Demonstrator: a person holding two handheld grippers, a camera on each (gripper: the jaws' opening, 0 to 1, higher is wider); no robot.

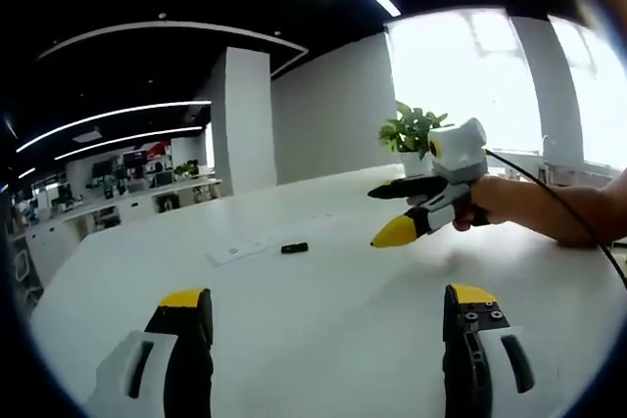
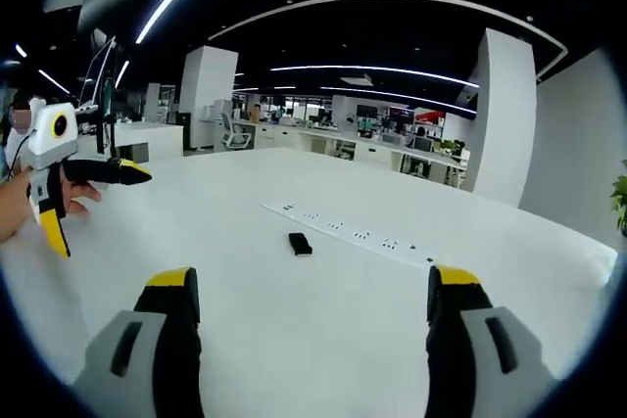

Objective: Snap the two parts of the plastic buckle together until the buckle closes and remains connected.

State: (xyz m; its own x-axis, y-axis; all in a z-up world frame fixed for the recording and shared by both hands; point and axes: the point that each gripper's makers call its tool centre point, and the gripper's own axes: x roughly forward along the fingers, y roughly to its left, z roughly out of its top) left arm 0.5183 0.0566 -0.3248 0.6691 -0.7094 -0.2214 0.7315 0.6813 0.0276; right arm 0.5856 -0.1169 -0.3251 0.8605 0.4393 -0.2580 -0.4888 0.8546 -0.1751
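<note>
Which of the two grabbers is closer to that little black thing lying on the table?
Hard to call; perhaps the right. Both open grippers, left and right, hover over the white table, well short of the black buckle beside the power strip.

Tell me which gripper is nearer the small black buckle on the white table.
Neither clearly: the small black plastic buckle lies beyond both open grippers, left gripper and right gripper. It looks larger in the right gripper view, so probably the right one.

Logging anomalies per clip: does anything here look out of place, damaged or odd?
Nothing looks damaged or spilled. The black buckle lies flat on the white table beside the power strip; whether its two parts are joined is too small to tell. Both grippers, left and right, are open, above the table.
</note>
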